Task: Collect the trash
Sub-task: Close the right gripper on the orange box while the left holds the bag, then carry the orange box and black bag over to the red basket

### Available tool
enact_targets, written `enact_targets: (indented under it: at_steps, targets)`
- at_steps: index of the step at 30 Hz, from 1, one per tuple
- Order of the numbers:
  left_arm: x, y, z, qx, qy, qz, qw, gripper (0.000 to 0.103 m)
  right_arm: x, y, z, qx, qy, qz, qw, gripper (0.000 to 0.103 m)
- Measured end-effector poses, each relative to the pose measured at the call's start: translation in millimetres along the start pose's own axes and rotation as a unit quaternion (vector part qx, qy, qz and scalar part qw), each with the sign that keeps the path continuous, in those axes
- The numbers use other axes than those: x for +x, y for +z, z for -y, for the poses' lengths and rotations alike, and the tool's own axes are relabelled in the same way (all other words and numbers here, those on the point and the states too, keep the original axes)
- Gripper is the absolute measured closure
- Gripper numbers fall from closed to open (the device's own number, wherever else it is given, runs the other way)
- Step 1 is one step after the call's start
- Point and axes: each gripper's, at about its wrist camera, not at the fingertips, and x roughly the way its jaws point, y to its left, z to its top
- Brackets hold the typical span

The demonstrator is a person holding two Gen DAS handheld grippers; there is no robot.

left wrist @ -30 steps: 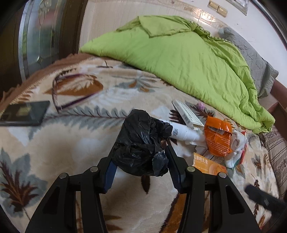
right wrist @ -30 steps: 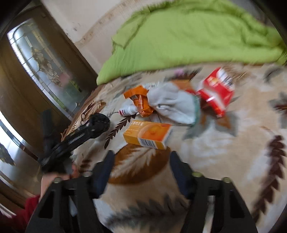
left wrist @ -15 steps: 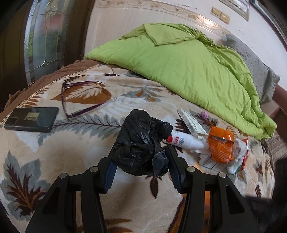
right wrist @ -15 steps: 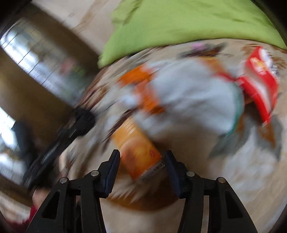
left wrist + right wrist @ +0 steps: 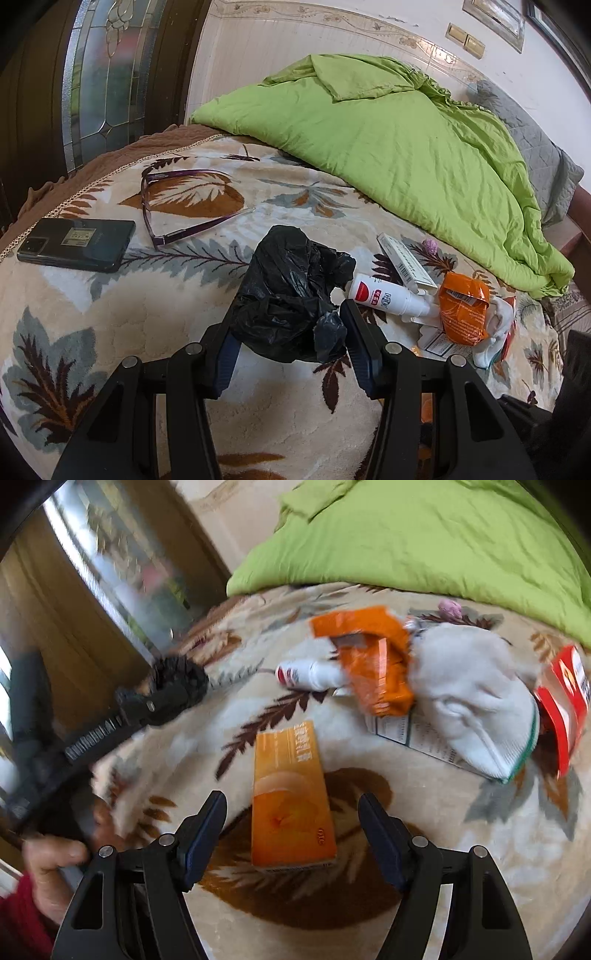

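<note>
Covering the bed, a leaf-patterned blanket [image 5: 110,314] meets a green quilt [image 5: 388,147]. The left gripper [image 5: 288,328] clamps a black bag [image 5: 291,291]. The right gripper [image 5: 291,823] jaws are opening, the orange box [image 5: 291,797] lying untouched between them.

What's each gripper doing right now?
Left gripper: shut on the black trash bag.
Right gripper: jaws opening, orange box between them, not gripped.
</note>
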Motion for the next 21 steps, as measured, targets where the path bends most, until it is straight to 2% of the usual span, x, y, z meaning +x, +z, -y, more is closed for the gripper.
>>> enact_targets:
  at_steps: [1, 3, 7, 11, 17, 21]
  targets:
    - [0, 0, 1, 0.002, 0.0, -0.001, 1.0, 0.052, 4, -2, -5, -0.013, -0.008, -0.004, 1.0, 0.028]
    - [0, -2, 4, 0.009, -0.002, -0.002, 1.0, 0.052, 11, -6, -12, -0.04, -0.023, -0.02, 0.999, 0.052]
    - [-3, -6, 14, 0.03, -0.012, -0.002, 0.9995, 0.052, 5, -13, -13, -0.055, -0.041, -0.015, 0.998, 0.052]
    - [-10, -13, 30, 0.062, -0.032, 0.002, 0.9975, 0.052, -29, -21, -7, -0.044, -0.064, 0.025, 0.997, 0.052]
    - [-27, -29, 58, 0.107, -0.078, 0.003, 0.9912, 0.052, -92, -34, 15, 0.019, -0.106, 0.109, 0.988, 0.052]
    - [-38, -41, 72, 0.123, -0.108, -0.005, 0.9865, 0.052, -121, -58, 25, 0.055, -0.135, 0.134, 0.98, 0.052]
